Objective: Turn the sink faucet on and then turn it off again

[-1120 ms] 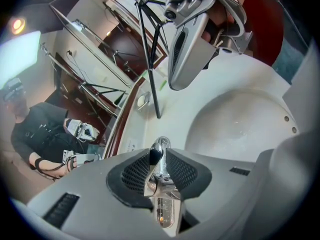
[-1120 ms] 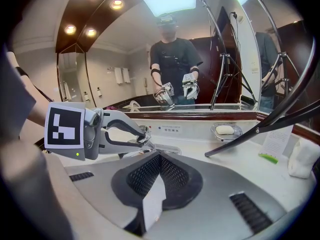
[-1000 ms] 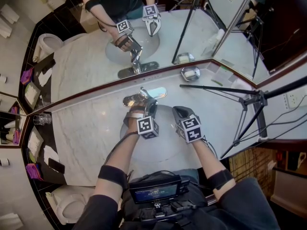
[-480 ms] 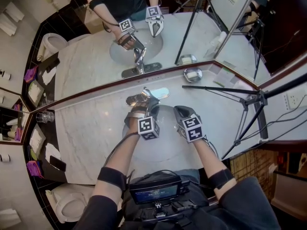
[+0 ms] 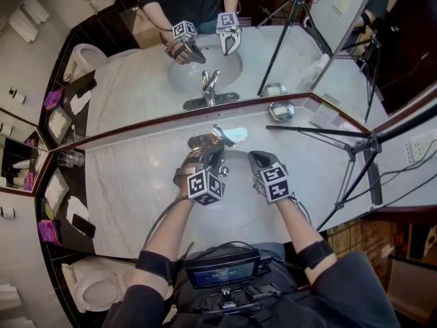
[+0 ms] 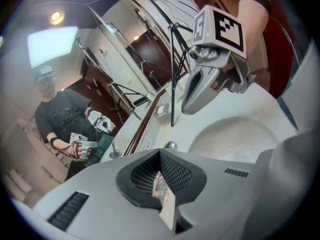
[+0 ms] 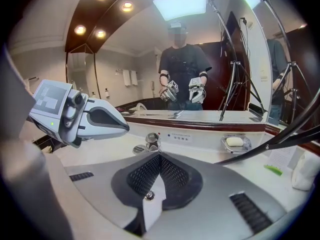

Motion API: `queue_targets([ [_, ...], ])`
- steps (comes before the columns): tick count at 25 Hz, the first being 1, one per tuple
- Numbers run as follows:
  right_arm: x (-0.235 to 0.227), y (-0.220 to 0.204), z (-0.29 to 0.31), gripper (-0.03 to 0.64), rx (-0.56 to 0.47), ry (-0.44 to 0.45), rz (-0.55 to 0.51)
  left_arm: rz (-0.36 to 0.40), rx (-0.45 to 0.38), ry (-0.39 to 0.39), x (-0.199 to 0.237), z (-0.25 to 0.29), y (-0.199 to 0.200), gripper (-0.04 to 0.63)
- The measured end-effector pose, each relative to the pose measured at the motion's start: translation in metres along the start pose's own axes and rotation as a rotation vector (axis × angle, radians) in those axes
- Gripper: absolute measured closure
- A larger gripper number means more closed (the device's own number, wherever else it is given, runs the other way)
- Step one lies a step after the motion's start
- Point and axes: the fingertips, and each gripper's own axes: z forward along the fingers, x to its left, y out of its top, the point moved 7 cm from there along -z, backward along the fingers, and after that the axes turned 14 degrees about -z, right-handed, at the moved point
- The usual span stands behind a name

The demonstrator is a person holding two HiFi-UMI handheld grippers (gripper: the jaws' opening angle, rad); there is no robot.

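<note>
The chrome faucet [image 5: 207, 140] stands behind the sink basin [image 5: 235, 190], its lever tilted up; it also shows in the right gripper view [image 7: 151, 141]. My left gripper [image 5: 214, 153] hangs just in front of and above the faucet, off the lever. Its jaws are closing and meet with nothing between them [image 6: 160, 157]. My right gripper [image 5: 255, 158] hovers over the basin to the right, shut and empty [image 7: 159, 159]. Each gripper shows in the other's view: the right gripper [image 6: 200, 91] and the left gripper [image 7: 107, 120]. Whether water runs I cannot tell.
A mirror runs along the back of the marble counter [image 5: 130, 183]. A soap dish [image 5: 280, 110] sits right of the faucet. Black tripod legs [image 5: 321, 131] cross the counter's right side. A glass [image 5: 67, 159] stands far left. A toilet [image 5: 95, 291] is below left.
My left gripper let go of the faucet lever, rose and drew back toward me, and its jaws closed. The right gripper stayed put.
</note>
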Motion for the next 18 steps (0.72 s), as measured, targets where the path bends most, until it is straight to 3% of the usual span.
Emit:
queue_targets([
  [5, 0.002, 0.008, -0.004, 0.598, -0.015, 0.0, -0.011, -0.251, -0.038, 0.032, 0.013, -0.032, -0.008, 0.595],
  [10, 0.004, 0.012, -0.008, 0.598, -0.028, 0.026, 0.0, -0.594, -0.108, 0.032, 0.029, -0.057, -0.03, 0.595],
  [15, 0.004, 0.017, -0.011, 0.6, -0.05, 0.037, 0.015, -0.77, -0.132, 0.043, 0.038, -0.079, -0.045, 0.595],
  [18, 0.004, 0.019, -0.014, 0.6, -0.056, 0.034, 0.011, -0.806, -0.137, 0.086, 0.041, -0.084, -0.061, 0.595],
])
